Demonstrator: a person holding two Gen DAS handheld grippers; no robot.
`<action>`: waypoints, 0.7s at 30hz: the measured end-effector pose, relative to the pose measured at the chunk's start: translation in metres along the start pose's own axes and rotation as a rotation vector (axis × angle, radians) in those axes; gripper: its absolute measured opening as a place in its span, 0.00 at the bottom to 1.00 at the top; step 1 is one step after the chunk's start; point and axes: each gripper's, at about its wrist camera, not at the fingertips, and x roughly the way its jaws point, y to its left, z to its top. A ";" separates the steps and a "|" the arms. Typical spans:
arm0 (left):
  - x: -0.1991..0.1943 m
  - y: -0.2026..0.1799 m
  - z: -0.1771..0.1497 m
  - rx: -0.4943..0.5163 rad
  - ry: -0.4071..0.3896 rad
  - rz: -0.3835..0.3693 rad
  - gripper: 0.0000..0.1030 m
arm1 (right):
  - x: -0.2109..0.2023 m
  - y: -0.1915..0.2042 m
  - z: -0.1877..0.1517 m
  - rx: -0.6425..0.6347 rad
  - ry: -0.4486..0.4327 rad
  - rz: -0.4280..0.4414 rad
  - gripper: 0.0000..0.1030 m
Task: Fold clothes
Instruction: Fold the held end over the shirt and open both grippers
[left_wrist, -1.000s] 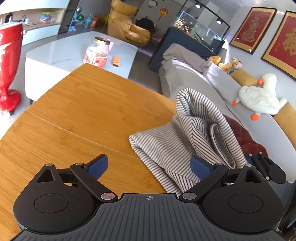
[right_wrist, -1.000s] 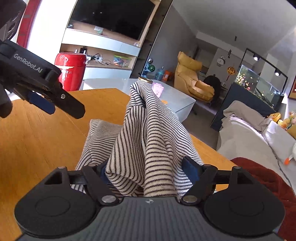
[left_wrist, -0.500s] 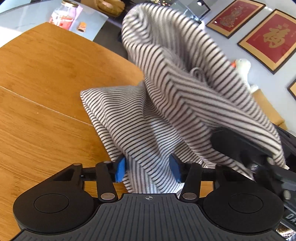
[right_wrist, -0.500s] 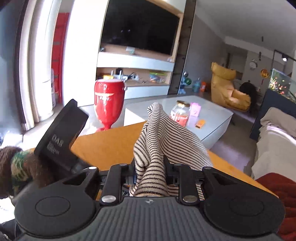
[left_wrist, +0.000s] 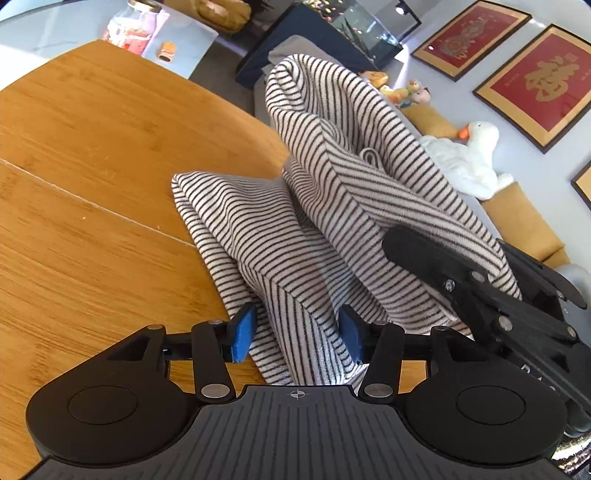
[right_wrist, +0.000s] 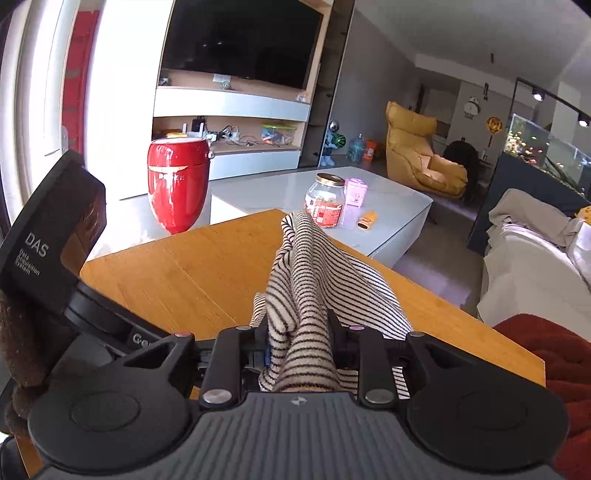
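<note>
In my left wrist view, the left gripper (left_wrist: 297, 334) is low over the wooden table (left_wrist: 92, 206). Its blue pads (left_wrist: 242, 332) stand on each side of a fold of the striped garment (left_wrist: 280, 221). The left pad touches the cloth, but at the right pad I cannot tell if it presses. The jaws are opening a little at this moment, with the cloth between them. The garment lies partly on the table near its right edge, and one part of it rises up to the right. There the black right gripper (left_wrist: 458, 266) comes in from the side and holds the cloth. Behind it a white goose toy (left_wrist: 465, 158) lies on a sofa, under red framed pictures (left_wrist: 535, 81).

In my right wrist view, the right gripper (right_wrist: 299, 354) is closed on a bunch of the striped garment (right_wrist: 310, 280), which runs forward from the jaws down to the wooden table (right_wrist: 184, 273). The body of the left gripper (right_wrist: 55, 236) is at the left. Farther away I see a red container (right_wrist: 177, 184) and a jar (right_wrist: 325, 199) on a low white table (right_wrist: 388, 199).
</note>
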 end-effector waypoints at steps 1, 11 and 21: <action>-0.003 0.002 0.000 -0.010 -0.003 -0.001 0.52 | 0.000 0.000 0.000 0.009 -0.005 -0.010 0.24; -0.063 0.024 0.023 -0.074 -0.172 0.093 0.60 | 0.031 0.066 -0.036 -0.244 0.030 -0.083 0.48; -0.015 -0.051 0.058 0.136 -0.155 -0.066 0.65 | 0.041 0.085 -0.038 -0.268 0.031 -0.084 0.71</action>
